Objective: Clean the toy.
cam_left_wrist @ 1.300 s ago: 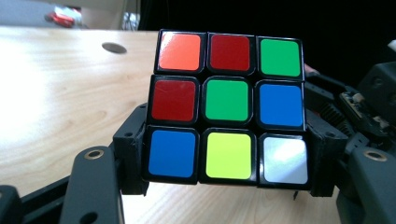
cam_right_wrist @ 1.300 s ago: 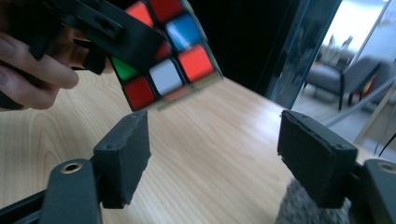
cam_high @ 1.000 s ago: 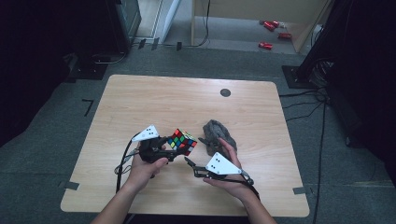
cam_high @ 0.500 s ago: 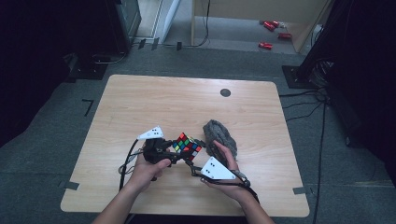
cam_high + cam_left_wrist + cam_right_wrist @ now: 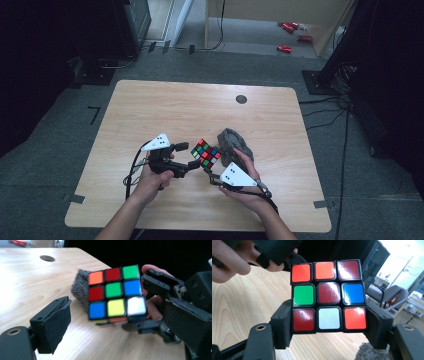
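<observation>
A scrambled Rubik's cube (image 5: 205, 153) hangs just above the wooden table (image 5: 175, 110), in front of the person. My right gripper (image 5: 209, 169) comes from below right. Its jaws have just been closing and now press on both sides of the cube's (image 5: 328, 296) lowest layer, so the right gripper (image 5: 329, 327) is shut on it. My left gripper (image 5: 187, 156) sits left of the cube. Its jaws have just been opening, and the left gripper (image 5: 116, 327) stands wide apart, with the cube (image 5: 113, 293) beyond the pads and untouched.
A grey fuzzy cloth lump (image 5: 235, 145) lies on the table right behind the cube, close to the right hand. A dark round hole (image 5: 241, 99) marks the tabletop's far side. Red items (image 5: 285, 48) lie on the floor beyond the table.
The left gripper's jaws have opened off the cube. The right gripper's jaws have come in against the cube's sides. Both hands stayed about where they were.
</observation>
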### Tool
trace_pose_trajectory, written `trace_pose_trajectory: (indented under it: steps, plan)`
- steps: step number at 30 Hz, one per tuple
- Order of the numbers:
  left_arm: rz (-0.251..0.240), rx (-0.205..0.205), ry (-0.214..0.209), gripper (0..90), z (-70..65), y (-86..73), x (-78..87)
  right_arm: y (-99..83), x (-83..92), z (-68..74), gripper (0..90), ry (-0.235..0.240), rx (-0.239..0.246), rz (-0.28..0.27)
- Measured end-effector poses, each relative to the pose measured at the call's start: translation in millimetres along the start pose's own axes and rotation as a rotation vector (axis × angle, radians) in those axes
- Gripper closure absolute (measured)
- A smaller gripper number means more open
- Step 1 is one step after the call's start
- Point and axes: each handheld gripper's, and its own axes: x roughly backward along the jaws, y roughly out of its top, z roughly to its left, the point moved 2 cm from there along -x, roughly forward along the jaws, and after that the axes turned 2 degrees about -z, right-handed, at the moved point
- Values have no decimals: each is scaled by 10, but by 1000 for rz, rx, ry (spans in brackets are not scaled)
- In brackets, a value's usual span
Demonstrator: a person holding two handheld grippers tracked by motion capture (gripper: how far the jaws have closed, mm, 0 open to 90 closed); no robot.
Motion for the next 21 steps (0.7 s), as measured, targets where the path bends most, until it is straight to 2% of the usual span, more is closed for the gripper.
trace_pose_trajectory:
  steps: [2, 5, 8, 10, 16, 18, 20, 21]
  plan:
    - [-21, -3, 20, 87, 15, 5, 18, -3, 12, -38, 343, -11, -10, 2]
    - [-32, -30, 14, 87, 13, 1, 33, -6, 22, -85, 343, -29, -45, 8]
    - [-29, -64, 29, 87, 35, -34, 29, 4, 30, -115, 343, -34, -74, 9]
    - [-11, -89, 55, 87, 48, -59, 10, 20, 37, -125, 343, -33, -89, 13]
    - [-2, -237, 79, 93, -1, -136, -39, 105, 52, -175, 343, -31, -137, 0]
    - [-7, -281, 109, 95, -22, -159, -70, 136, 63, -179, 342, -34, -159, -4]
    - [-20, -344, 159, 151, -31, -194, -103, 163, 70, -177, 342, -28, -180, -6]
    - [-18, -360, 165, 150, -31, -210, -117, 179, 71, -178, 342, -26, -190, -7]
